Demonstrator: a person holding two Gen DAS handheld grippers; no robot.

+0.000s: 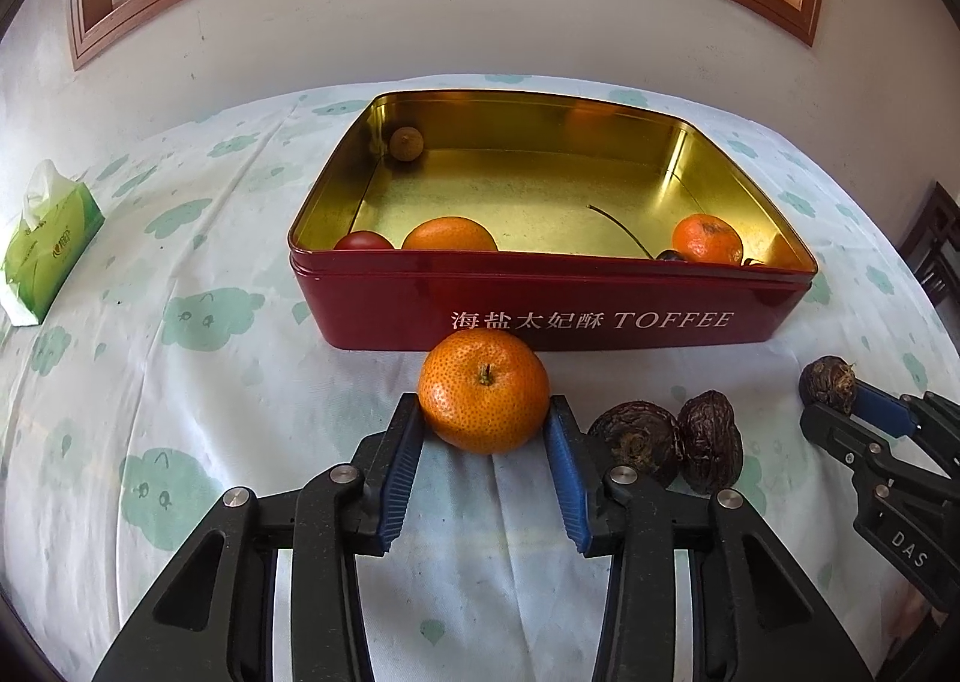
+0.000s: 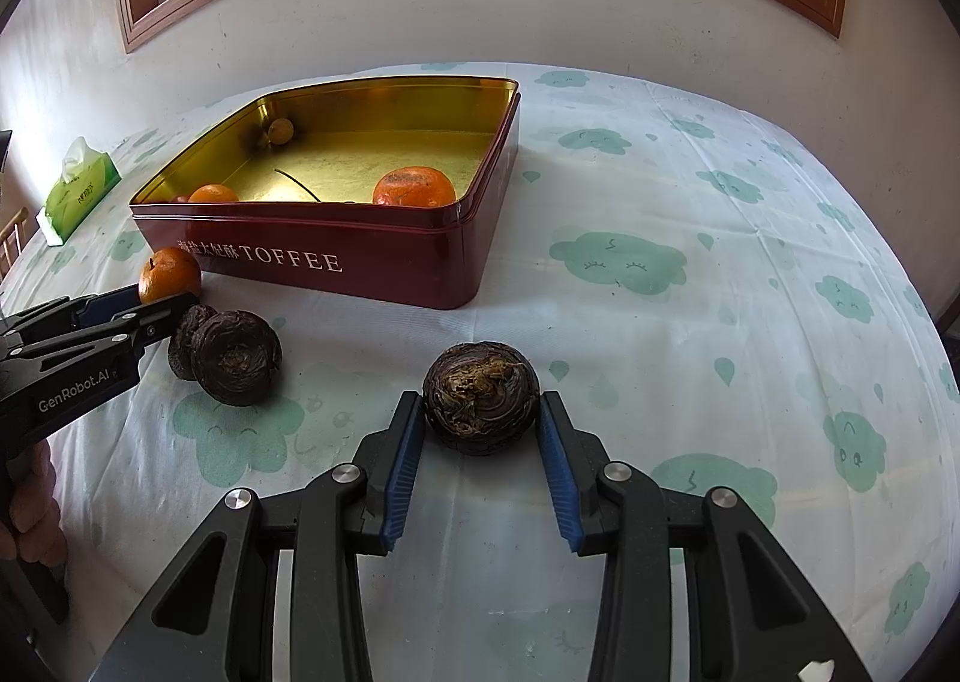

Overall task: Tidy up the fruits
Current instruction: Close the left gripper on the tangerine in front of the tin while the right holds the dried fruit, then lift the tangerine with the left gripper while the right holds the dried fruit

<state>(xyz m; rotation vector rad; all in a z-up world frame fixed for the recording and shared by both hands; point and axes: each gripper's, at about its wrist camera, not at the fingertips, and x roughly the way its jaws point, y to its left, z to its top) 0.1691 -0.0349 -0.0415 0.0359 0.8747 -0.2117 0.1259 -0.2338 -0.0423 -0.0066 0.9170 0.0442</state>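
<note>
A red TOFFEE tin (image 1: pixel 600 316) with a gold inside stands open on the table and holds two oranges (image 1: pixel 449 234), a red fruit (image 1: pixel 362 241), a small brown fruit (image 1: pixel 406 143) and a cherry with a stem. My left gripper (image 1: pixel 483 421) is shut on an orange (image 1: pixel 483 389) in front of the tin; the orange rests on the cloth. My right gripper (image 2: pixel 480 418) is shut on a dark water chestnut (image 2: pixel 480 394), also on the cloth. Two more water chestnuts (image 2: pixel 235 357) lie between the grippers.
A green tissue pack (image 1: pixel 51 241) lies at the far left of the table. A white cloth with green cloud prints (image 2: pixel 660 322) covers the table. The wall and a wooden window frame stand behind. A dark chair (image 1: pixel 936 256) shows at the right edge.
</note>
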